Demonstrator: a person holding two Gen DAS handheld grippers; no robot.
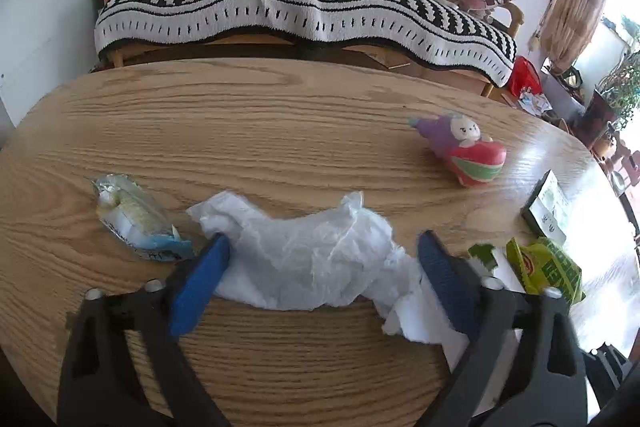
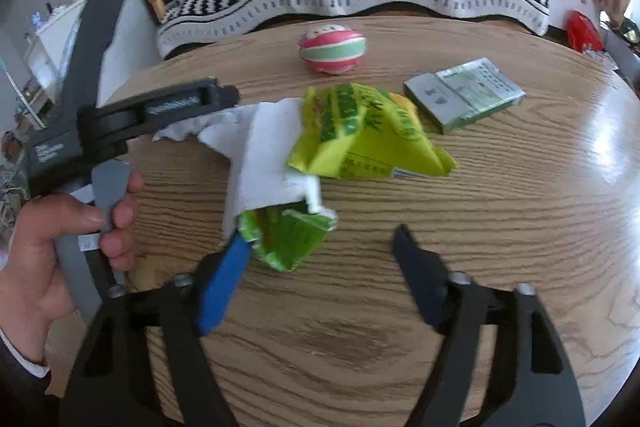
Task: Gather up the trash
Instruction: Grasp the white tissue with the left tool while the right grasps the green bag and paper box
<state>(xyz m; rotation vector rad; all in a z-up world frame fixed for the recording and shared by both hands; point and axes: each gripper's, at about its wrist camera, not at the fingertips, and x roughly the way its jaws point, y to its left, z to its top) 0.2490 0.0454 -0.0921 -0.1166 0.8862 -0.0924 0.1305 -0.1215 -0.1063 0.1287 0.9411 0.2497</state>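
Collecting has barely begun: the left claw (image 1: 320, 247) straddles the white tissue (image 1: 304, 259), jaws apart, ungripped; the right claw (image 2: 320, 239) stands open at the green carton (image 2: 288, 239) beside that tissue. Only the left view shows the clear wrapper (image 1: 132, 219) left of it; only the right shows a hand (image 2: 52, 247)

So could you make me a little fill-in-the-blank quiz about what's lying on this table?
1. The left gripper straddles a crumpled white ____.
2. The small green carton lies by the right gripper's ____-padded finger.
3. The striped toy sits on the ____ table.
4. Behind the table stands a sofa under a black-and-____ blanket.

Missing words: tissue; blue; wooden; white
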